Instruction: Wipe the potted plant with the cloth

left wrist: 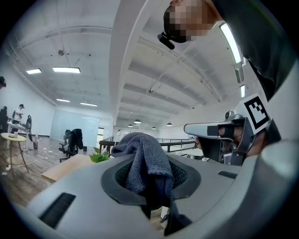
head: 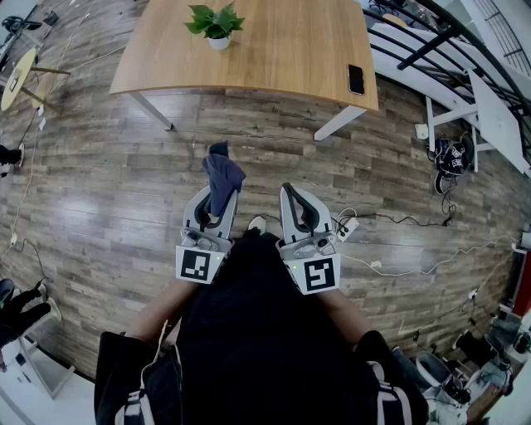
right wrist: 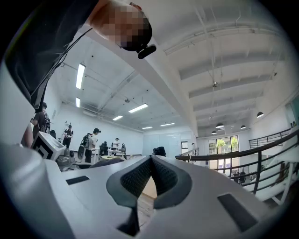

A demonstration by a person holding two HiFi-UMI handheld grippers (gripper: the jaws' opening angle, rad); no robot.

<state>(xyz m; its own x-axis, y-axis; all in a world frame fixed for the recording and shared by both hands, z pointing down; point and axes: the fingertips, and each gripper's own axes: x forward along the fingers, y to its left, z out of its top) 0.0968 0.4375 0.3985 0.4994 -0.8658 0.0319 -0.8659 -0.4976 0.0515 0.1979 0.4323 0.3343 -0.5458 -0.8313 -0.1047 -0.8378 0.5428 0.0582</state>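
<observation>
Jaws of left gripper (left wrist: 148, 173) clamp a bunched dark-grey cloth (left wrist: 142, 158); right gripper (right wrist: 150, 164) is closed, empty.

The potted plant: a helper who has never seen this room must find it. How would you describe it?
A light wooden table spans the top of the head view. The potted plant sits on it, left of middle. It is the only leafy green thing, in a small white pot; the other item there is a flat black phone.
</observation>
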